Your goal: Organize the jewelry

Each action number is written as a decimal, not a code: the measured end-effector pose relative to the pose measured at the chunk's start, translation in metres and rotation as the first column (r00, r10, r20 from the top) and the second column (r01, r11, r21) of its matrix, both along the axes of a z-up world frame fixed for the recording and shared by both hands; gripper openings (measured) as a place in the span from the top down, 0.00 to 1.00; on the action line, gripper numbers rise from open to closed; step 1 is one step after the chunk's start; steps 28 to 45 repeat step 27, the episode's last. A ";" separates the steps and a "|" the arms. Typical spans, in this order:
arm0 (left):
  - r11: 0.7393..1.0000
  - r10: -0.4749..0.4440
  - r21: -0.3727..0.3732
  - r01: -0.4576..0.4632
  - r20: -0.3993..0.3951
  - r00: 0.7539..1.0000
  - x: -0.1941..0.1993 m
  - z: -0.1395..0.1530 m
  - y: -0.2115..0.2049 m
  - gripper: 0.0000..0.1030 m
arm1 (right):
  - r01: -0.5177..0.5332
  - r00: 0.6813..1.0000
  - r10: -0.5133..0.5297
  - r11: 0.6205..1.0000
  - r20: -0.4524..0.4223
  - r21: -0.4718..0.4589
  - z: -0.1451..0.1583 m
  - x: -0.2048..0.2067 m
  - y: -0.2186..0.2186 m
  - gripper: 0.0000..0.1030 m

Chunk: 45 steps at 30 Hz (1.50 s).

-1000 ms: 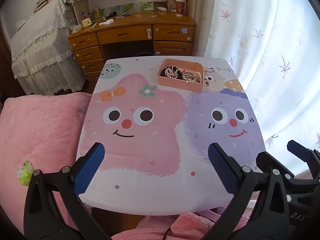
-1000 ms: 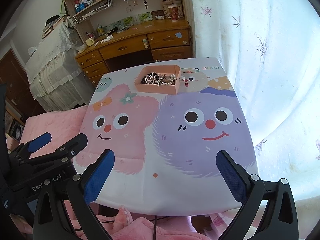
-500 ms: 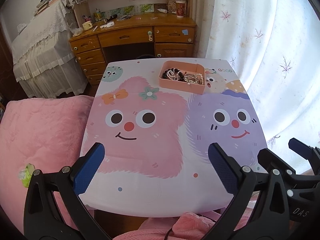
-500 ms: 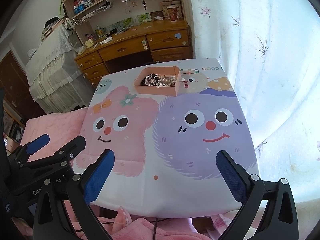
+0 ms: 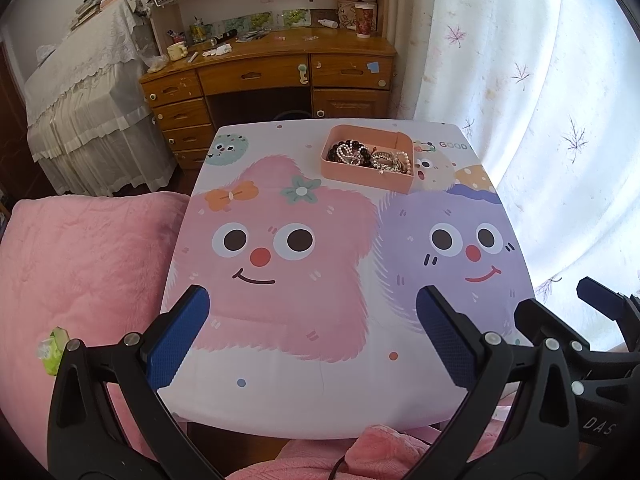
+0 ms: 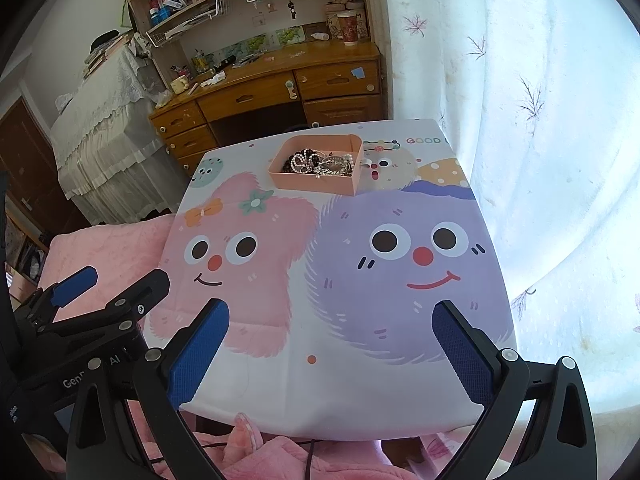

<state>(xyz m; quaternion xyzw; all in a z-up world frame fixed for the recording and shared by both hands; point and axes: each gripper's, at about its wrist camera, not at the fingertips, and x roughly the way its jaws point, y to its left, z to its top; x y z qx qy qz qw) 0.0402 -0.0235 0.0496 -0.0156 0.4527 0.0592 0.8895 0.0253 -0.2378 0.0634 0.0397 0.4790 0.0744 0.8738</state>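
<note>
A shallow pink tray (image 5: 402, 184) (image 6: 316, 185) sits at the far right of the small table and holds a tangle of bead and pearl jewelry (image 5: 370, 155) (image 6: 318, 162). My left gripper (image 5: 312, 338) hovers over the table's near edge, open, nothing between its blue pads. My right gripper (image 6: 330, 354) hangs beside it on the right, also open and empty. Each gripper shows at the edge of the other's view. Both are far from the tray.
The table (image 5: 280, 396) has a cartoon-printed top with pink and purple faces. A pink blanket (image 5: 80, 264) lies to its left. A wooden desk (image 5: 272, 76) stands behind it, a white curtain (image 5: 540, 100) on the right.
Both views have shifted slightly forward and up, so the table and tray sit a little lower in the frames. Both grippers stay open and empty.
</note>
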 end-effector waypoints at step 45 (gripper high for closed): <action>1.000 -0.001 -0.016 0.001 0.004 1.000 0.021 -0.005 0.010 0.00 | 0.035 0.999 -0.035 0.999 -0.003 -0.010 -0.001 0.018 0.006 0.01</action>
